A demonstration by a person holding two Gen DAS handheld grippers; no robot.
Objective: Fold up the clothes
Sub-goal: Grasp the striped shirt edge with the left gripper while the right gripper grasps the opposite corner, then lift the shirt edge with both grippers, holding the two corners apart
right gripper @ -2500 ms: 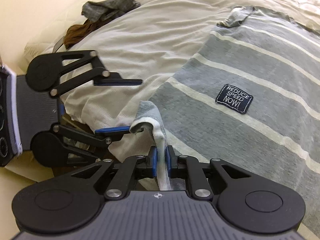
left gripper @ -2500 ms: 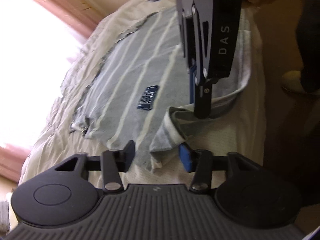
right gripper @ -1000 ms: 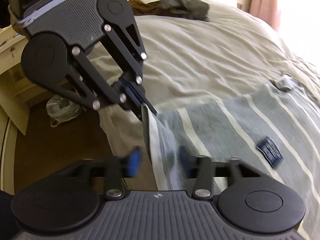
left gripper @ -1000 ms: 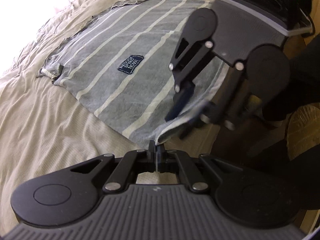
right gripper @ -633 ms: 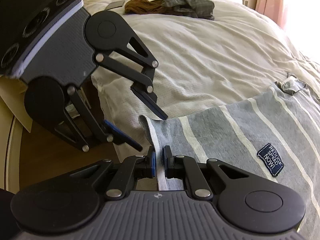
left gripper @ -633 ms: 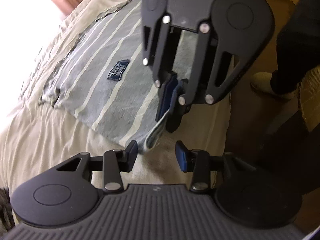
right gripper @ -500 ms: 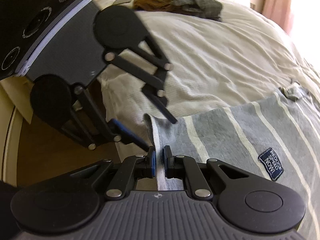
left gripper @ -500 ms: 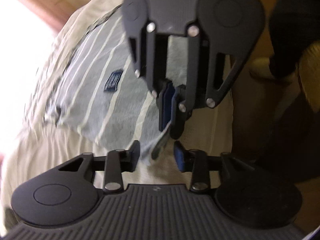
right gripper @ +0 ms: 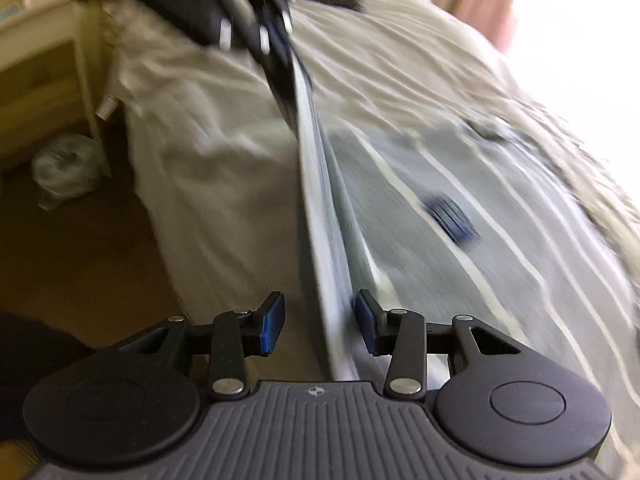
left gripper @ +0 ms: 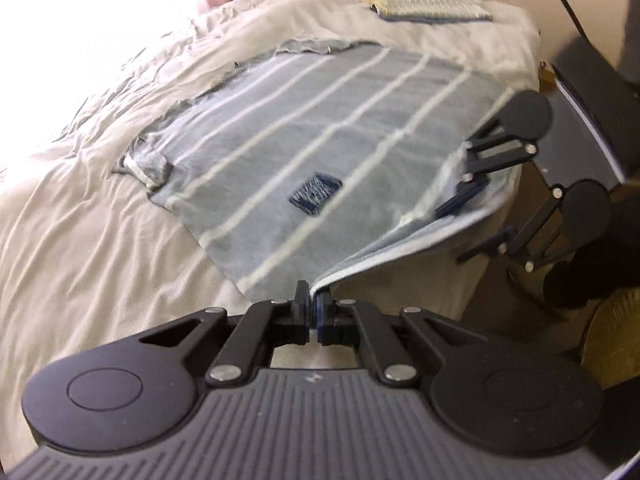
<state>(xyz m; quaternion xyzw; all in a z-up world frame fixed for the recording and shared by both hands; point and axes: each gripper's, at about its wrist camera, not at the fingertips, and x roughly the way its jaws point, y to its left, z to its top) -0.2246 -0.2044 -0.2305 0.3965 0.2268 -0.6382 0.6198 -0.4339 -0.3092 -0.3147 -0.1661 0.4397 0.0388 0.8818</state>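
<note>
L gripper (left gripper: 313, 312) clamped on striped shirt (left gripper: 320, 136) hem near bed (left gripper: 100, 260) edge. R gripper (right gripper: 320, 322) just opened, hem between pads, unpinched. Risk: hem drops on R side, fold skews.

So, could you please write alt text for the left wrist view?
The left gripper is shut on the hem corner of a grey striped shirt spread on a cream bed. The right gripper is open around the hem further along, and a folded cloth lies at the far edge.
</note>
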